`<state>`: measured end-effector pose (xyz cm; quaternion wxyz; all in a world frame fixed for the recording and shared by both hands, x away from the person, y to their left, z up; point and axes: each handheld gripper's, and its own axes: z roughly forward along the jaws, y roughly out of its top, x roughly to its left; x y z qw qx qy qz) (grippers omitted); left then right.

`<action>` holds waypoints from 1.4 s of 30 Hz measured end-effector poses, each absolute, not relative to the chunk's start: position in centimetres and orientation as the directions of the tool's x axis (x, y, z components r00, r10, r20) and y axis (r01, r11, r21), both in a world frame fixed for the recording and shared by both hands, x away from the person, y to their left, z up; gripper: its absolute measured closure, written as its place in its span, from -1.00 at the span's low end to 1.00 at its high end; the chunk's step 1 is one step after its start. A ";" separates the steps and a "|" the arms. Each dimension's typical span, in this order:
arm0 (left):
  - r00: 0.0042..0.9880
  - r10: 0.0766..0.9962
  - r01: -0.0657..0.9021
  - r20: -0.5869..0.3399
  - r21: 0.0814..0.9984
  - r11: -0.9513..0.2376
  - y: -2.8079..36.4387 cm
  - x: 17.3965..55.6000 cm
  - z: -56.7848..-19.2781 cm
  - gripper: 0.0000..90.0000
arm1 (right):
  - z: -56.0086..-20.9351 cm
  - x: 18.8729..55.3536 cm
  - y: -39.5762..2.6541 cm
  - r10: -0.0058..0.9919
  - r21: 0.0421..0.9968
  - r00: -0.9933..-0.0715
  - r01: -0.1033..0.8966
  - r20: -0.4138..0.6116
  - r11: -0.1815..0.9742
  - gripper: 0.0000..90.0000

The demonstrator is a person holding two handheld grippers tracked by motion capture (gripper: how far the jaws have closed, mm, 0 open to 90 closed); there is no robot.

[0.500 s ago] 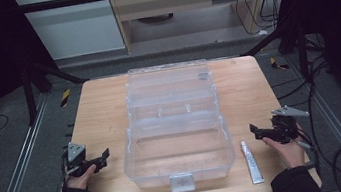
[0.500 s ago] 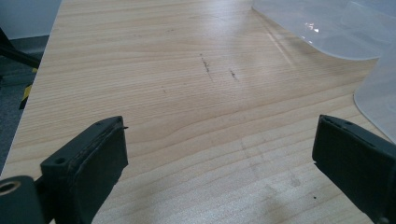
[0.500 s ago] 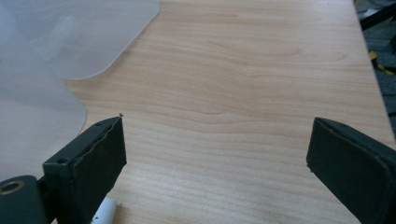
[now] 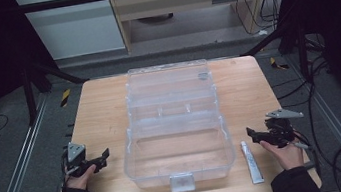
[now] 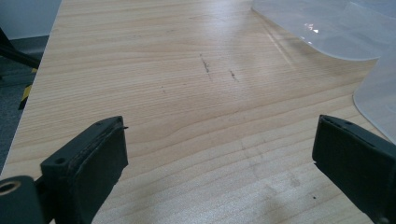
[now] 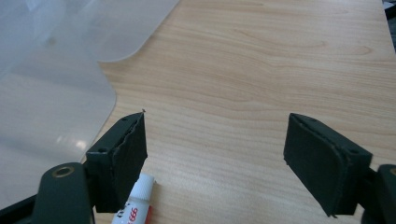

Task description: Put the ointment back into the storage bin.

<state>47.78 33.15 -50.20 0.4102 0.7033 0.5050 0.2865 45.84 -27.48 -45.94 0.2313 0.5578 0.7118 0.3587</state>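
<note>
Clear box (image 4: 175,125) sits mid-table, lid open. My left gripper (image 4: 98,161) rests left of it, jaws wide, empty. My right gripper (image 4: 257,134) right of it, wide open, empty, likely readying for the tube (image 4: 251,161) just beside the box.

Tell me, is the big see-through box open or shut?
Open. The clear box has its lid swung back flat on the table, and you can look straight into the bottom part, which seems empty.

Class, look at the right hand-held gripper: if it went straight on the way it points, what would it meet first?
Probably the clear plastic box. The right hand-held gripper points at its side wall across bare table, passing beyond the tube; depth is uncertain.
</note>
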 end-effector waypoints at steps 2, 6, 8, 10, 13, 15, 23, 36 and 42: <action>0.326 0.945 0.477 -0.010 0.865 -0.156 33.1 47.8 -50.2 -0.94 | -45.6 45.7 -27.4 0.962 0.758 -0.268 0.639 0.062 0.129 -0.44; 0.326 0.945 0.478 -0.007 0.864 -0.159 33.1 47.8 -50.2 -0.94 | -44.8 45.4 -27.1 0.959 0.737 -0.280 0.655 0.034 0.166 -0.38; 0.326 0.945 0.478 -0.006 0.864 -0.160 33.1 47.8 -50.2 -0.94 | -44.4 45.3 -27.0 0.957 0.721 -0.288 0.668 0.023 0.183 -0.37; 0.326 0.945 0.478 -0.006 0.864 -0.159 33.1 47.8 -50.2 -0.94 | -44.2 45.2 -26.9 0.956 0.716 -0.293 0.672 0.023 0.189 -0.35; 0.326 0.945 0.478 -0.006 0.864 -0.159 33.1 47.8 -50.2 -0.94 | -43.0 44.9 -26.3 0.948 0.694 -0.319 0.682 0.000 0.230 -0.33; 0.326 0.945 0.478 -0.007 0.864 -0.159 33.1 47.8 -50.2 -0.94 | -42.5 44.8 -25.9 0.942 0.685 -0.335 0.685 -0.002 0.245 -0.33; 0.325 0.945 0.478 -0.011 0.865 -0.155 33.2 47.8 -50.2 -0.94 | -41.2 44.8 -24.9 0.936 0.628 -0.353 0.731 0.013 0.267 -0.26; 0.326 0.945 0.478 -0.011 0.865 -0.155 33.1 47.8 -50.2 -0.94 | -41.3 44.9 -23.6 0.924 0.498 -0.382 0.806 0.026 0.320 -0.15; 0.328 0.944 0.478 -0.009 0.864 -0.158 33.2 47.8 -50.2 -0.94 | -41.9 45.1 -23.3 0.921 0.454 -0.388 0.828 0.040 0.329 -0.09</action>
